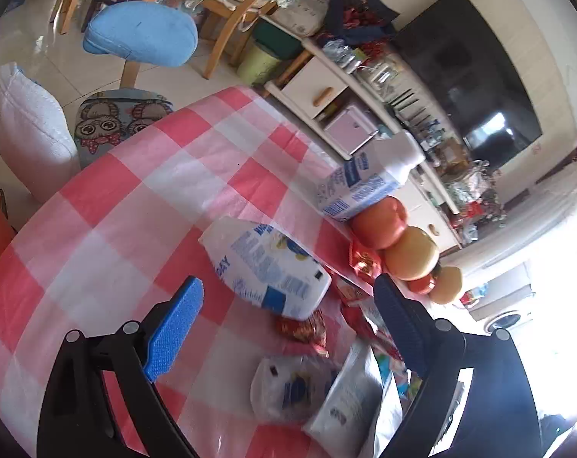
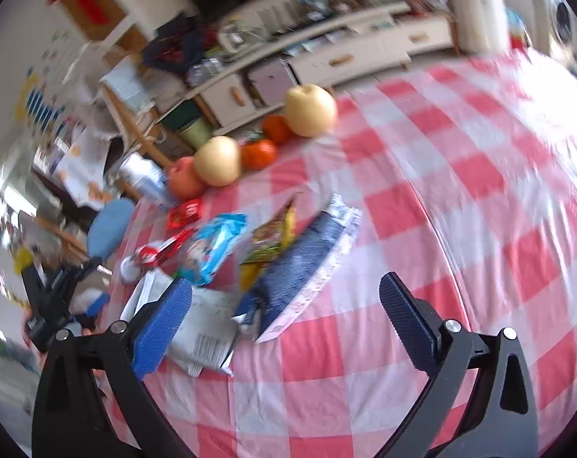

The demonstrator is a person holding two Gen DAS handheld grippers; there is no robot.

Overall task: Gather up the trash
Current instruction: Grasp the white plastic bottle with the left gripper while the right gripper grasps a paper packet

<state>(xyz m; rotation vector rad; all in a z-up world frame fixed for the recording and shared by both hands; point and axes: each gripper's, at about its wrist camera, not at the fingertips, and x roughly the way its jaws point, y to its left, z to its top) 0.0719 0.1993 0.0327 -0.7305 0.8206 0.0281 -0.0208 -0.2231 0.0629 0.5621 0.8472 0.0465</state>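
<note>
left gripper (image 1: pixel 284 328) wide open, empty | right gripper (image 2: pixel 286 316) wide open, empty | white pouch (image 1: pixel 267 269): "DAY" legible

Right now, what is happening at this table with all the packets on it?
A person holds a gripper in each hand above a table with a pink checked cloth. Both the left gripper and the right gripper are open and hold nothing. Empty wrappers and a flattened blue and white bag lie scattered beside a row of fruit. No trash is picked up yet.
</note>
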